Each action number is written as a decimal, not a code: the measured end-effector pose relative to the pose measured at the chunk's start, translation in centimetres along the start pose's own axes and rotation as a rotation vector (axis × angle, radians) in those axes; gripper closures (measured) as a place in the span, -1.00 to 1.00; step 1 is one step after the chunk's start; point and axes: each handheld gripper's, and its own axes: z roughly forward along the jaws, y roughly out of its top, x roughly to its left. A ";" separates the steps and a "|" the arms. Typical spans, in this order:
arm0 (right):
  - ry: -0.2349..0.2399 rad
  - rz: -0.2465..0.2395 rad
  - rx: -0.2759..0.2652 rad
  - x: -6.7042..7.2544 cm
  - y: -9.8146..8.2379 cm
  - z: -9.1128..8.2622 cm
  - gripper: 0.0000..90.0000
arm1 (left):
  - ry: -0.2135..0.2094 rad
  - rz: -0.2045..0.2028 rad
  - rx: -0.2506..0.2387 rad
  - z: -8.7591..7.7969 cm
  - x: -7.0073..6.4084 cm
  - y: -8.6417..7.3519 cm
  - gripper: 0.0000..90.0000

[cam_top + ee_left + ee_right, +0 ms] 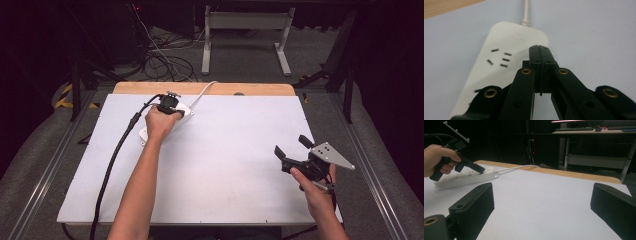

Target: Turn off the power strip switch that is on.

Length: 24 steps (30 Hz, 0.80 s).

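Observation:
A white power strip (186,114) lies at the far left of the white table top (225,165), and its white cord (202,92) runs off over the far wooden edge. My left gripper (171,106) is shut with nothing between its jaws. In the left gripper view the closed tips (540,51) point down at the strip (506,47) near its cord end, beside a socket. Whether they press on it I cannot tell. The right gripper view shows that gripper (480,170) on the strip (461,180). My right gripper (292,146) is held open over the table's right side, its jaws (544,207) wide apart and empty.
The left gripper's black cable (112,165) trails down the table's left side and off the near edge. Beyond the table stand a metal desk frame (245,30) and loose cables (165,57) on the floor. Open white surface lies between the two hands.

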 end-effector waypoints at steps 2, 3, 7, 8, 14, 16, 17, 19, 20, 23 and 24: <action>0.002 -0.002 0.004 0.1 0.0 0.1 -0.88 | -0.005 -0.012 -0.008 0.0 0.1 -0.1 1.00; 0.004 -0.002 0.003 0.1 0.0 0.1 -0.87 | -0.006 -0.007 -0.009 0.0 0.2 0.0 1.00; 0.005 0.000 0.003 0.1 -0.1 0.1 -0.87 | -0.017 -0.001 -0.087 -1.8 0.9 -0.2 1.00; 0.005 0.001 0.005 0.1 -0.2 0.1 -0.87 | -0.020 -0.009 -0.118 -2.6 1.1 -0.3 1.00; 0.007 -0.003 0.010 0.1 -0.2 0.2 -0.87 | 0.029 -0.054 -0.308 -8.6 3.5 -2.2 1.00; 0.011 -0.010 0.009 0.3 -0.1 0.2 -0.87 | 0.058 -0.069 -0.361 -10.8 4.1 -3.1 1.00; 0.012 -0.010 0.009 0.3 -0.1 0.2 -0.87 | 0.074 -0.065 -0.383 -11.9 4.3 -3.7 1.00; 0.013 -0.015 0.012 0.3 -0.1 0.3 -0.87 | 0.087 -0.061 -0.438 -14.3 4.5 -5.0 1.00; 0.012 -0.019 0.014 0.2 -0.1 0.3 -0.87 | 0.085 -0.065 -0.470 -15.4 4.5 -5.8 1.00; 0.009 -0.019 0.013 0.0 -0.2 0.2 -0.87 | 0.105 -0.073 -0.555 -18.7 4.2 -8.5 1.00; 0.007 -0.017 0.014 0.0 -0.1 0.2 -0.87 | 0.111 -0.082 -0.584 -19.7 4.1 -9.4 1.00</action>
